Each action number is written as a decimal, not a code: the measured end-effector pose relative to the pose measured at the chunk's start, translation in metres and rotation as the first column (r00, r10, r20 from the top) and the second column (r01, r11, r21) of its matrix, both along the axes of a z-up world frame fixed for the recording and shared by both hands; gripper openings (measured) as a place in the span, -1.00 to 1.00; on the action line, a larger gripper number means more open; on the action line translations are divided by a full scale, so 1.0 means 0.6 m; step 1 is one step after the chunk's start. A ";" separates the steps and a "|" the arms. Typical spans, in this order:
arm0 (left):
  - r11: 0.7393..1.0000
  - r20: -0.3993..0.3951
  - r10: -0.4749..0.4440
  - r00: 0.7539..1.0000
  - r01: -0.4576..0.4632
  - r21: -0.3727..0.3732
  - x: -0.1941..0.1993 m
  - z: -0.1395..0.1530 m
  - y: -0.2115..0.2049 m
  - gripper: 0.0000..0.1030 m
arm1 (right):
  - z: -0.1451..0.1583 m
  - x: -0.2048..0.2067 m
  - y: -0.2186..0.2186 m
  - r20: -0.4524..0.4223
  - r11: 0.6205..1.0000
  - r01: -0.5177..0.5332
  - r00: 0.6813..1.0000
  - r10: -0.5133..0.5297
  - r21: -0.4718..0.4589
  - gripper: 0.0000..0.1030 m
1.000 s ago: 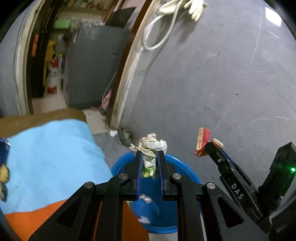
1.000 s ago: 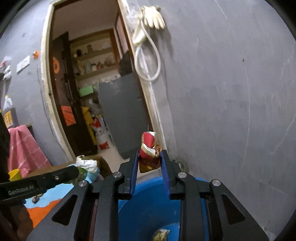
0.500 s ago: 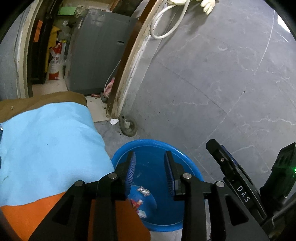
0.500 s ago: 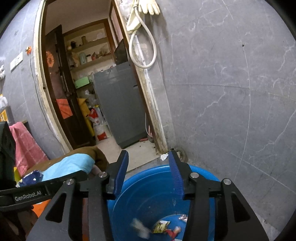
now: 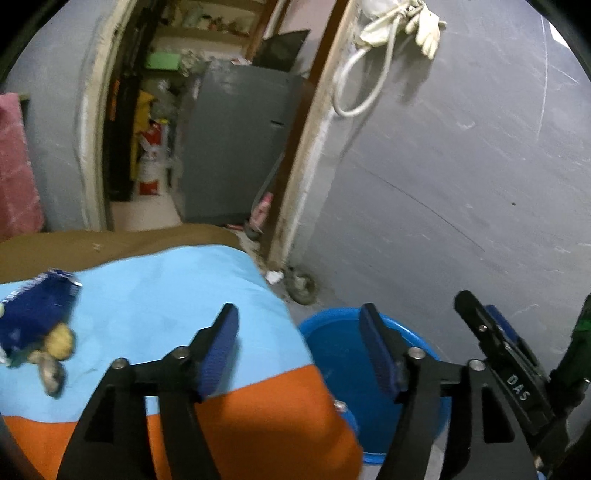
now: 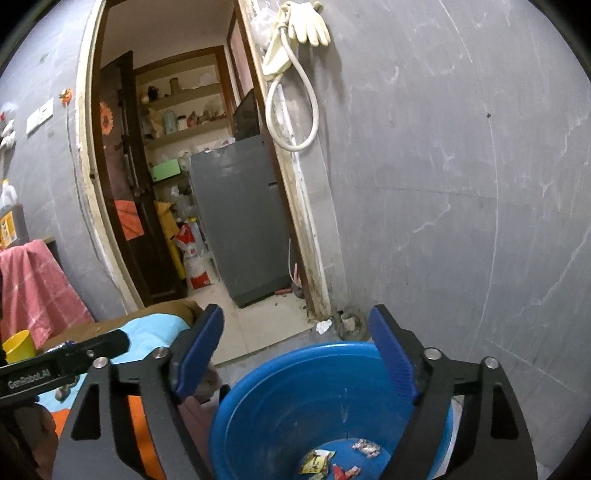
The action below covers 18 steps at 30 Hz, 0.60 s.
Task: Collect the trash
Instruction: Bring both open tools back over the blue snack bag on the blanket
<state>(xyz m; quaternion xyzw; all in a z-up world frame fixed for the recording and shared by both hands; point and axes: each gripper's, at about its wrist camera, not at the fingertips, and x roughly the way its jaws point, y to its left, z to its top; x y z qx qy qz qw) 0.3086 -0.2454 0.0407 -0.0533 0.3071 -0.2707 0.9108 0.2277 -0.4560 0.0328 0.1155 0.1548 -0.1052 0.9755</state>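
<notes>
Below my right gripper [image 6: 295, 354], crinkled foil wrappers [image 6: 334, 463] litter the smooth round blue plastic basin [image 6: 295, 387], while both it and my left gripper [image 5: 299, 347] are opening, empty.

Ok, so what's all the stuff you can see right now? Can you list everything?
basin: one, blue, on the floor by the wall.
wrappers: a few, mixed colours, in the basin's bottom.
cloth: one, light blue and orange, left of the basin.
blue packet: one, dark blue, on the cloth with small blurred bits.
glove: one, cream, hanging on the wall over a hose.
cabinet: one, grey, in the doorway.
cup: one, yellow, far left.
left gripper: black, blue pads, opening, empty.
right gripper: same, opening, empty.
</notes>
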 end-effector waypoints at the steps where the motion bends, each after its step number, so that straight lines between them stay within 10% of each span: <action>1: 1.000 0.011 0.015 1.000 -0.015 0.004 -0.002 0.002 0.006 0.51 | 0.000 -0.001 0.003 0.003 1.000 0.002 1.000 -0.002 -0.006 0.73; 6: 0.990 0.114 0.138 0.984 -0.141 0.025 -0.023 0.013 0.040 0.90 | 0.008 -0.005 0.024 0.047 0.999 -0.003 0.999 0.005 -0.048 1.00; 18: 0.945 0.291 0.298 0.909 -0.325 0.048 -0.062 0.052 0.122 0.96 | 0.031 -0.010 0.086 0.175 0.994 -0.047 0.982 0.064 -0.097 1.00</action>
